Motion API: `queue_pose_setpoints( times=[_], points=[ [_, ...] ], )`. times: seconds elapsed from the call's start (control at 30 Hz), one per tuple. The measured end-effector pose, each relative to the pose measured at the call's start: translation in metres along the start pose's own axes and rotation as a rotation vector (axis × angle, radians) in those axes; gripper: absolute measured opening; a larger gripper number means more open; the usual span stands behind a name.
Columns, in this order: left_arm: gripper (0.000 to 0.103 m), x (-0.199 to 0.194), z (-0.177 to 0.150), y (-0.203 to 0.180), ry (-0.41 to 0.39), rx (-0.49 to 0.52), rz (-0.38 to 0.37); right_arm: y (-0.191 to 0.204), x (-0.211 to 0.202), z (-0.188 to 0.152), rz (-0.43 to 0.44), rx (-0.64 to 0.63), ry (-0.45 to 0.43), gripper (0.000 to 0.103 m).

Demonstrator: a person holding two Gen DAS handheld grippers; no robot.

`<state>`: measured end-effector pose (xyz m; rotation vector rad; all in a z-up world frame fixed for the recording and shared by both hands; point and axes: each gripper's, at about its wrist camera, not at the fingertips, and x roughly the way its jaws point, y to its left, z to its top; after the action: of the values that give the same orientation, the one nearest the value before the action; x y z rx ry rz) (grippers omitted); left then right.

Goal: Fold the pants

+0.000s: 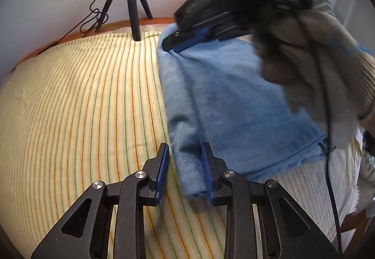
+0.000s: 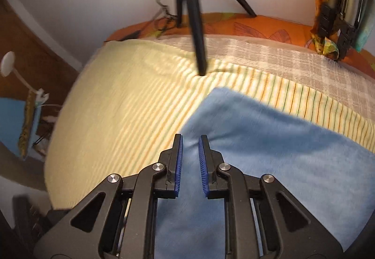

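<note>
Landmark: the pants, light blue, folded into a thick slab lying on the yellow striped bed sheet

Left wrist view, left to right: sheet fills everything left of the pants; a black tripod stands behind the pants' far left corner with a cable trailing off it, tripod head cut off by the frame top. Left tongs at the pants' near left corner, narrow gap, the folded edge sits between the blue pads; right pad lies against the cloth, left pad looks a bit clear of it, so no firm pinch that I can confirm. Right tongs rest on the pants' far left edge, seen side-on and blurred; gap hard to read here. Right of that a person's sleeve, beige, smeared by motion, hides the pants' far right part; hand itself hard to make out. A black cord hangs over the pants' right edge

Right wrist view, left to right: room left of the bed is blurred, brown furniture only. Sheet, then tripod leg beyond the pants' far corner. Right tongs over the pants' left corner, pads close together, cloth seen bunched in the slit but contact with pads unclear. Pants' near and right parts cut off by the frame
</note>
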<state>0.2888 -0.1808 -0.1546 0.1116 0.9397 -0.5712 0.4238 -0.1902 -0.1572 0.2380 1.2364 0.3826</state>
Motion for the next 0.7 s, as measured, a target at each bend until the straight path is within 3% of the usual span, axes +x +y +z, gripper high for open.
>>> queue_pose_setpoints(
  times=[0.1, 0.23, 0.27, 0.3, 0.37, 0.4, 0.57, 0.7],
  points=[
    [0.026, -0.007, -0.006, 0.007, -0.005, -0.046, -0.045, -0.017, 0.016, 0.009, -0.003, 0.08, 0.009, 0.014],
    [0.026, -0.017, -0.007, 0.026, -0.025, -0.169, -0.152, -0.021, 0.008, 0.011, 0.01, 0.122, 0.005, 0.014],
    [0.026, -0.019, -0.007, 0.03, -0.034, -0.2, -0.179, -0.019, 0.002, 0.01, -0.004, 0.122, 0.006, 0.019],
    [0.026, -0.021, -0.005, 0.032, -0.051, -0.221, -0.2, -0.016, -0.003, 0.009, -0.011, 0.118, 0.012, 0.031],
    [0.026, -0.019, 0.001, 0.03, -0.055, -0.231, -0.203, -0.004, -0.013, 0.005, -0.011, 0.095, 0.018, 0.046],
    [0.026, -0.016, 0.004, 0.031, -0.056, -0.232, -0.198, 0.001, -0.016, 0.005, -0.012, 0.083, 0.019, 0.05],
    [0.023, -0.005, 0.003, 0.027, -0.042, -0.273, -0.228, 0.03, -0.018, 0.007, -0.064, 0.028, 0.063, 0.05],
    [0.023, -0.012, 0.002, 0.025, -0.08, -0.285, -0.264, 0.041, -0.001, 0.009, -0.144, -0.002, 0.117, 0.05]
  ],
)
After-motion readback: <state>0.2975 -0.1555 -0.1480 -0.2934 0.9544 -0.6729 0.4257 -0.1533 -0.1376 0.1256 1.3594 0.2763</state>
